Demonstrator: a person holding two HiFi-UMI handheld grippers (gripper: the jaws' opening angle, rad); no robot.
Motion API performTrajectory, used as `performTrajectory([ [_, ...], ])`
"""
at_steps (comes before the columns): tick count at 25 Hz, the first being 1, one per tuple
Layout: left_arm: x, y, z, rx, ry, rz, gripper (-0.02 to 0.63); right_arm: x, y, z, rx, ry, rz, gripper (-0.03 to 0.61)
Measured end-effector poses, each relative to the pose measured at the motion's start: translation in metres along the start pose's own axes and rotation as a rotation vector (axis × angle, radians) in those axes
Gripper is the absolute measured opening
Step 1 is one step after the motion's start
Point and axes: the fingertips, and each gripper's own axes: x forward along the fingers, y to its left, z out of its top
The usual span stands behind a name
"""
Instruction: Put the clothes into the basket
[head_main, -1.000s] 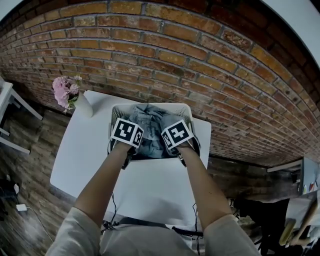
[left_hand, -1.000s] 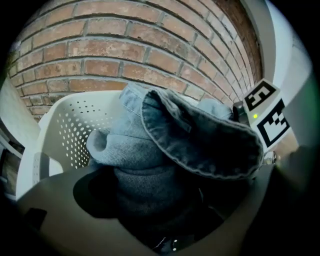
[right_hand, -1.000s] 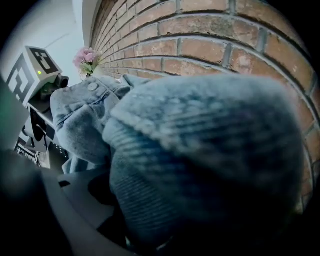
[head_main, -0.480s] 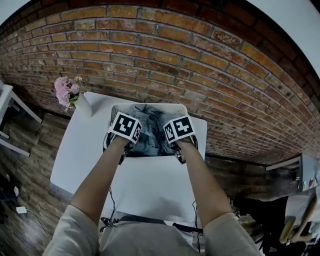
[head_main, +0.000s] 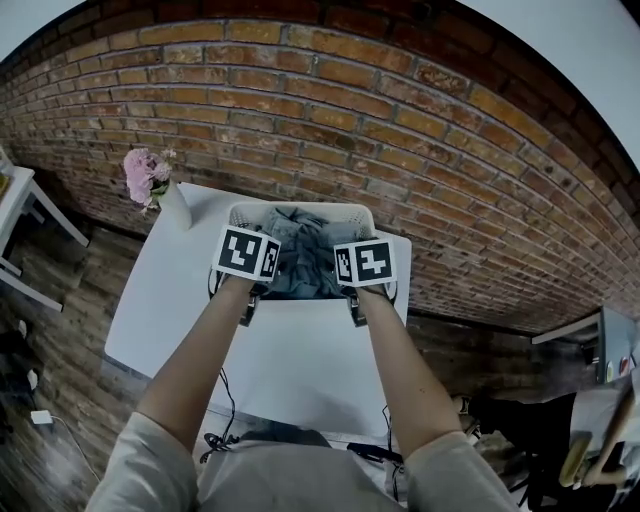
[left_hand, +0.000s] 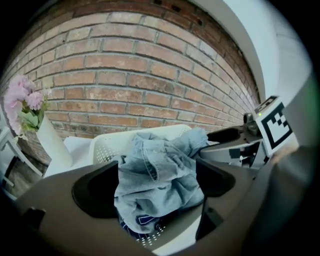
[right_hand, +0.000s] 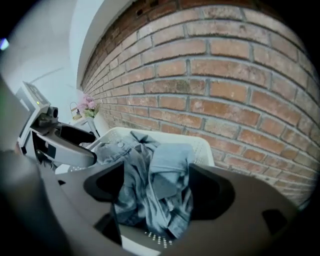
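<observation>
left hand-held gripper (left_hand: 155, 184) spread, right hand-held gripper (right_hand: 157, 190) just opened wider, both lifted empty off clothes (head_main: 297, 245).

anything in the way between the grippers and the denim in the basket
Nothing visible does. The denim clothes lie heaped in the white basket, in plain sight beyond both grippers. The left gripper is open and empty; the right gripper has just been opening its jaws, nothing gripped. The flower vase stands off to the side.
</observation>
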Motion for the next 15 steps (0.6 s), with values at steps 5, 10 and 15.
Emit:
performTrajectory([
  [5,-0.016,-0.018,0.019,0.008,-0.187,-0.026,0.478,-0.032,0.014,0.038,-0.097,-0.238,-0.035,0.394],
  [10,-0.041,-0.024,0.033,0.017,-0.368,0.010,0.476,-0.048,0.032,0.039,-0.103,-0.323,-0.004,0.386],
  [15,-0.062,-0.034,0.041,0.137,-0.477,0.073,0.440,-0.064,0.041,0.041,-0.099,-0.410,-0.023,0.311],
])
